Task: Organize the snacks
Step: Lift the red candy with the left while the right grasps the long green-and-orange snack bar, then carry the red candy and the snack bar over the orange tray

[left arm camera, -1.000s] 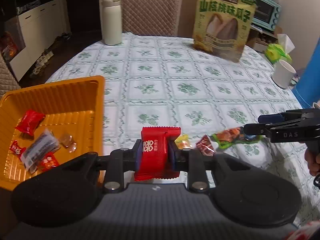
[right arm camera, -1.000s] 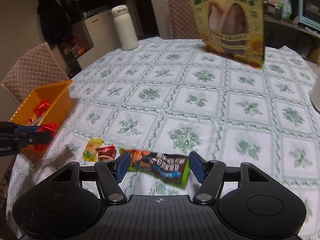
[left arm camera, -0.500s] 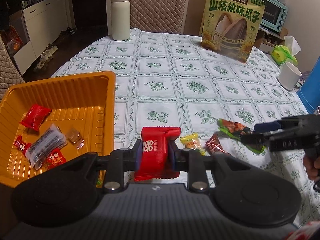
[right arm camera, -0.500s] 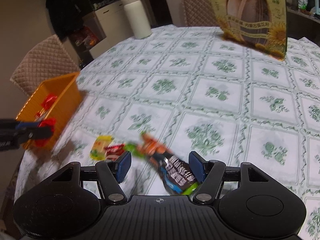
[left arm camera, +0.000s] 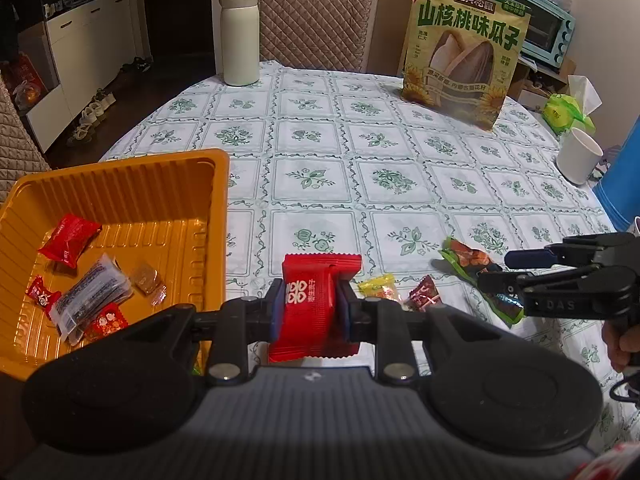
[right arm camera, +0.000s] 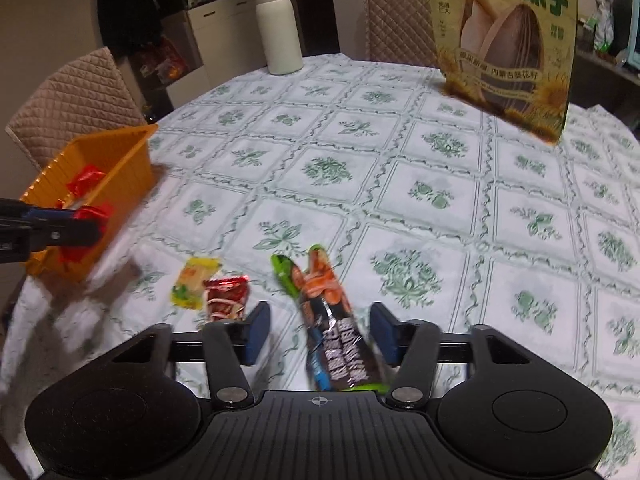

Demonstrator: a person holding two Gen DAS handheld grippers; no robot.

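Now the left gripper [left arm camera: 311,307] pinches a red snack packet [left arm camera: 314,304] in its jaws, just right of the orange tray [left arm camera: 120,184]. Right gripper [right arm camera: 318,338] has spread jaws around a green-edged snack bar [right arm camera: 332,328] on the tabletop [left arm camera: 360,152].
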